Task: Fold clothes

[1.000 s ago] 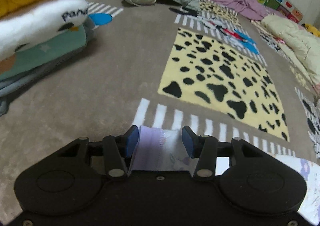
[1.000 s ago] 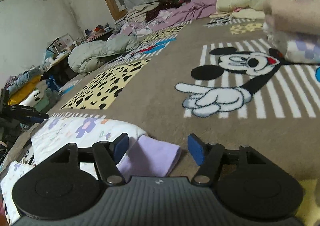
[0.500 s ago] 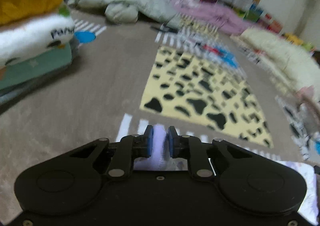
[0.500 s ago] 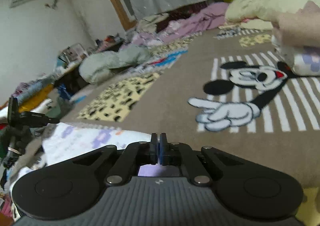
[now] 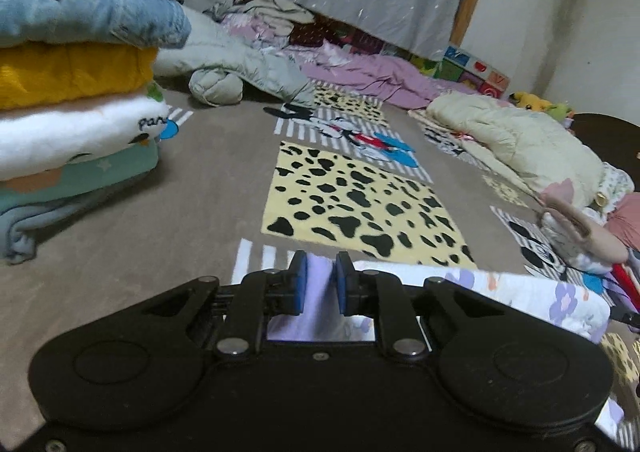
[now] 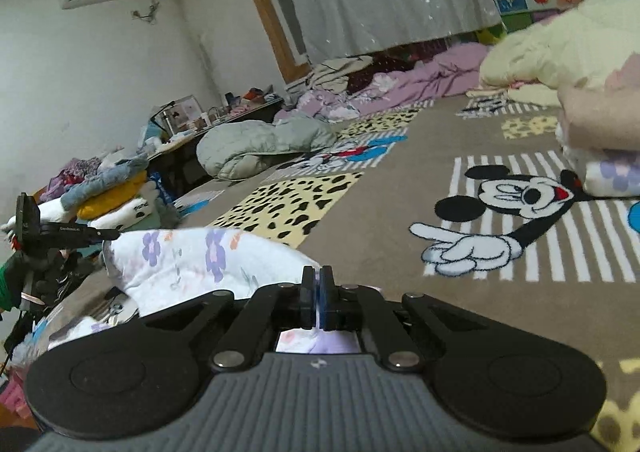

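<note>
A white garment with purple flowers and lilac cuffs (image 5: 520, 292) stretches between both grippers, lifted off the brown cartoon rug. My left gripper (image 5: 321, 284) is shut on one lilac cuff (image 5: 316, 292), bunched between its blue pads. My right gripper (image 6: 319, 302) is shut tight on the other lilac cuff (image 6: 320, 344), which shows just behind the fingers. From the right wrist view the floral garment (image 6: 192, 264) billows toward the left gripper's black body (image 6: 60, 232), held by a gloved hand at the far left.
A stack of folded clothes (image 5: 68, 111) stands left of the left gripper. Another folded pile (image 6: 600, 147) sits on the right of the rug. A grey padded jacket (image 5: 224, 63), purple bedding (image 5: 360, 67) and a cream quilt (image 5: 512, 139) lie further back.
Both grippers closed on the lilac cuffs, which lay loose between open fingers a second ago. Both then rose, lifting the garment off the rug.
</note>
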The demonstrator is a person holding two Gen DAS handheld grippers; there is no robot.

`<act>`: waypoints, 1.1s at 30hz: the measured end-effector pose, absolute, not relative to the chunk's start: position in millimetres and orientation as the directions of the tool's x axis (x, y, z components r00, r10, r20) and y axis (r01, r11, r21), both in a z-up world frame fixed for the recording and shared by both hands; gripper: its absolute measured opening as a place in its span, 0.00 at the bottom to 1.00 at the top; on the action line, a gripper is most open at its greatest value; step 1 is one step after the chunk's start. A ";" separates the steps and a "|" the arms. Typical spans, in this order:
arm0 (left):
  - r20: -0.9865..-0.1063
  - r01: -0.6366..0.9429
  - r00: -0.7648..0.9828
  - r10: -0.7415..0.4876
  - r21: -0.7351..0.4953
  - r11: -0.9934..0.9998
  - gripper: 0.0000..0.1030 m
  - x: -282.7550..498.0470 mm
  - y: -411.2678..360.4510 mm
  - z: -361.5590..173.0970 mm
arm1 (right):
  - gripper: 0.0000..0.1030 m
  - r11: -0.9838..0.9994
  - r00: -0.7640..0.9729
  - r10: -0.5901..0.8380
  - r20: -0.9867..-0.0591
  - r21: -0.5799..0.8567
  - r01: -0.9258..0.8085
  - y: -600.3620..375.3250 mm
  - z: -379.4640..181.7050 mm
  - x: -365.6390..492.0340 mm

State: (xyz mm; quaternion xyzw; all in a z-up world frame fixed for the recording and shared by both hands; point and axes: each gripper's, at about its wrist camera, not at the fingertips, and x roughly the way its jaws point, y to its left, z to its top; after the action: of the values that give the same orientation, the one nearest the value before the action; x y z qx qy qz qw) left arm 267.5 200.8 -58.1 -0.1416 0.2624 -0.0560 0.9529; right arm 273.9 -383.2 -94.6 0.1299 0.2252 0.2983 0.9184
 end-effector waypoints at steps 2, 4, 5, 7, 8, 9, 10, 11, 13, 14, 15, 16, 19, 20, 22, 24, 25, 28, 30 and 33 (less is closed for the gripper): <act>-0.470 0.042 0.862 -0.190 -0.306 0.951 0.12 250.7 203.6 -56.6 | 0.02 0.798 0.735 0.594 -0.328 0.352 -0.489 -384.0 -89.9 259.2; -0.457 0.064 0.865 -0.205 -0.303 0.951 0.12 233.4 203.0 -56.6 | 0.02 0.793 0.742 0.598 -0.304 0.360 -0.491 -389.0 -85.3 244.2; -0.452 0.077 0.867 -0.213 -0.299 0.951 0.12 224.7 202.0 -56.8 | 0.02 0.792 0.742 0.599 -0.302 0.360 -0.493 -390.0 -84.2 238.1; -0.456 0.100 0.862 -0.219 -0.271 0.957 0.11 209.1 196.8 -58.1 | 0.02 0.798 0.746 0.592 -0.306 0.351 -0.490 -390.1 -83.4 226.8; -0.461 0.111 0.859 -0.223 -0.258 0.960 0.10 202.5 194.1 -59.2 | 0.02 0.801 0.745 0.590 -0.312 0.347 -0.488 -388.6 -85.2 223.0; -0.466 0.124 0.854 -0.230 -0.248 0.961 0.10 196.7 191.9 -60.4 | 0.02 0.803 0.743 0.588 -0.319 0.344 -0.487 -387.1 -87.1 219.3; -0.469 0.138 0.852 -0.233 -0.228 0.964 0.09 190.7 189.0 -61.5 | 0.02 0.812 0.748 0.576 -0.329 0.337 -0.477 -385.4 -89.3 217.0; -0.471 0.153 0.851 -0.231 -0.197 0.968 0.09 184.5 185.2 -62.4 | 0.02 0.814 0.746 0.574 -0.337 0.337 -0.474 -384.1 -91.3 215.7; -0.474 0.182 0.850 -0.228 -0.141 0.973 0.08 171.8 178.7 -64.4 | 0.02 0.821 0.752 0.563 -0.343 0.341 -0.459 -382.0 -94.5 213.0; -0.474 0.189 0.851 -0.227 -0.126 0.974 0.08 165.1 177.8 -66.0 | 0.02 0.820 0.752 0.562 -0.345 0.348 -0.454 -381.8 -95.7 211.9; -0.473 0.191 0.853 -0.223 -0.115 0.975 0.08 158.5 178.2 -67.6 | 0.02 0.818 0.750 0.564 -0.346 0.361 -0.448 -382.4 -96.9 210.6; -0.472 0.190 0.854 -0.220 -0.110 0.976 0.08 151.9 180.1 -69.7 | 0.02 0.817 0.753 0.561 -0.343 0.373 -0.439 -383.2 -97.9 208.8; -0.472 0.191 0.855 -0.217 -0.103 0.976 0.08 131.7 187.6 -77.8 | 0.07 0.782 0.748 0.583 -0.318 0.470 -0.409 -390.9 -103.1 206.7; -0.477 0.192 0.852 -0.216 -0.098 0.976 0.08 126.6 189.4 -81.4 | 0.08 0.756 0.742 0.599 -0.301 0.517 -0.401 -394.8 -105.1 206.1; -0.485 0.192 0.849 -0.210 -0.086 0.978 0.08 118.0 192.2 -87.7 | 0.09 0.684 0.731 0.635 -0.251 0.622 -0.381 -404.2 -110.5 203.5; -0.484 0.190 0.850 -0.207 -0.085 0.978 0.08 111.0 195.5 -92.7 | 0.27 0.593 0.712 0.673 -0.202 0.722 -0.356 -414.2 -118.3 199.3; -0.482 0.190 0.851 -0.208 -0.086 0.978 0.08 108.0 196.8 -94.6 | 0.37 0.551 0.703 0.686 -0.186 0.764 -0.336 -418.3 -123.9 196.7; -0.478 0.194 0.854 -0.205 -0.072 0.978 0.08 99.5 198.8 -100.6 | 0.55 0.429 0.688 0.712 -0.140 0.863 -0.268 -427.8 -141.1 188.3; -0.476 0.204 0.856 -0.202 -0.047 0.978 0.08 94.5 198.5 -105.1 | 0.56 0.350 0.688 0.718 -0.106 0.910 -0.225 -432.9 -152.1 182.6; -0.480 0.211 0.856 -0.194 -0.020 0.977 0.08 88.7 199.5 -112.0 | 0.56 0.278 0.700 0.709 -0.086 0.946 -0.166 -437.2 -165.1 175.5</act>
State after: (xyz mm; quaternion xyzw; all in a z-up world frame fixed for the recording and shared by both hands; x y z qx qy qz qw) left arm 88.7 199.5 -112.0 0.0166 0.2474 -0.1051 0.9631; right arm 175.5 -437.2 -165.1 0.5267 0.2580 0.2891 0.7566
